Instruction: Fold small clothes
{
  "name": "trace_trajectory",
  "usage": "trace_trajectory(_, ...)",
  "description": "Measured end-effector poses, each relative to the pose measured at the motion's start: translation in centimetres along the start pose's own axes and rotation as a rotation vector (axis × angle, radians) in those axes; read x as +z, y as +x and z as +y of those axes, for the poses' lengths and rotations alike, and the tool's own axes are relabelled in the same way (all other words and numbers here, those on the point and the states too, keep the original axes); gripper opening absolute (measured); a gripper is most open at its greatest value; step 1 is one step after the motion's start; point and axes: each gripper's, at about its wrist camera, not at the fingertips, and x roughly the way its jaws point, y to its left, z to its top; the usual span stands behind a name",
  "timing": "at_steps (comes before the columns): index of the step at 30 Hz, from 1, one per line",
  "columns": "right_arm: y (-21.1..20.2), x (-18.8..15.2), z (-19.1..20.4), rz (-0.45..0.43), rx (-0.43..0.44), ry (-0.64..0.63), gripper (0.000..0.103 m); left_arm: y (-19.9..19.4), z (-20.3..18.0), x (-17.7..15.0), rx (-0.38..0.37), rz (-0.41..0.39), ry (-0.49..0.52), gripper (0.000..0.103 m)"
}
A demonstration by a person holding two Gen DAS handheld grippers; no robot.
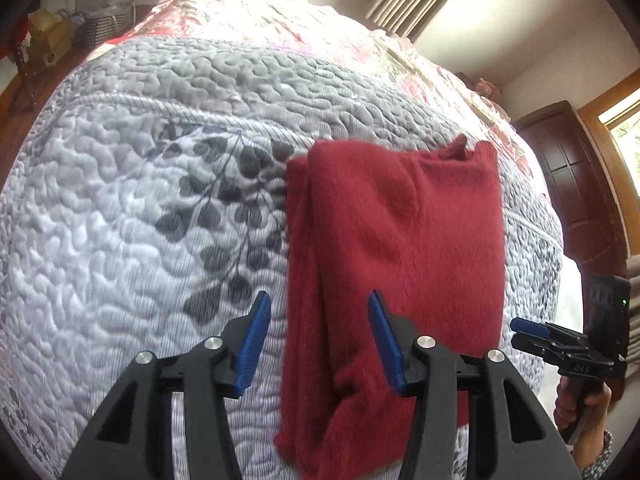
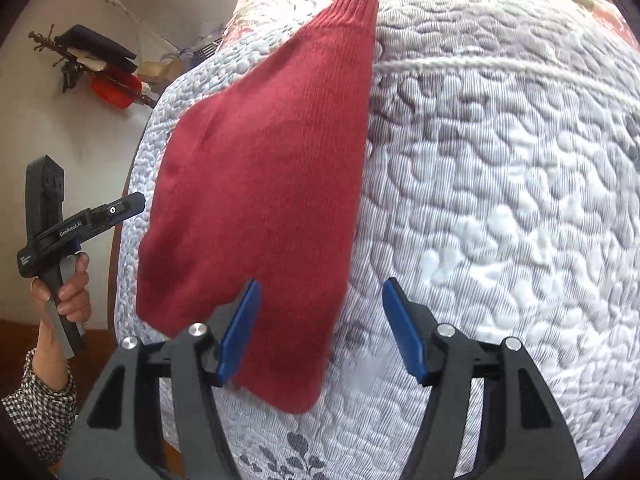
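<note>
Both wrist views close above garment [image 1: 400,240]

A dark red knit garment [image 1: 400,248] lies on a white quilted bedspread [image 1: 132,216] printed with grey leaves at nine o'clock.

Folded red knit garment [image 1: 400,248] flat on quilt [image 1: 140,200]

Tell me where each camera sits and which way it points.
Left wrist view: sits behind the open left tongs, looking down along them at the folded red sweater on the quilt; the right tongs and the hand holding them show at the right edge.
Right wrist view: sits behind the open right tongs, looking across the same sweater; the left tongs, a hand and a checked sleeve show at left.
Shared: sweater, quilt, each other's tongs.
</note>
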Motion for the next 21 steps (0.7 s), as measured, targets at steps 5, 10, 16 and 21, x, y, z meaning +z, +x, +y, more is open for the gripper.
trace_trajectory(5,1.2,2.7,-0.3,-0.005,-0.026,-0.008,0.064,3.7,-0.9,4.2,0.006,0.028,-0.006,0.049)
trace_trajectory(10,2.0,3.2,-0.6,-0.003,0.002,-0.009,0.064,5.2,-1.2,5.1,0.001,0.043,-0.040,0.019)
trace_trajectory(16,2.2,3.4,-1.1,-0.009,0.039,-0.006,0.064,3.9,-0.3,3.8,0.039,-0.020,-0.018,0.014)
trace_trajectory(21,3.4,4.2,0.2,0.004,0.029,-0.004,0.064,4.9,-0.5,4.1,0.043,-0.001,-0.029,0.015)
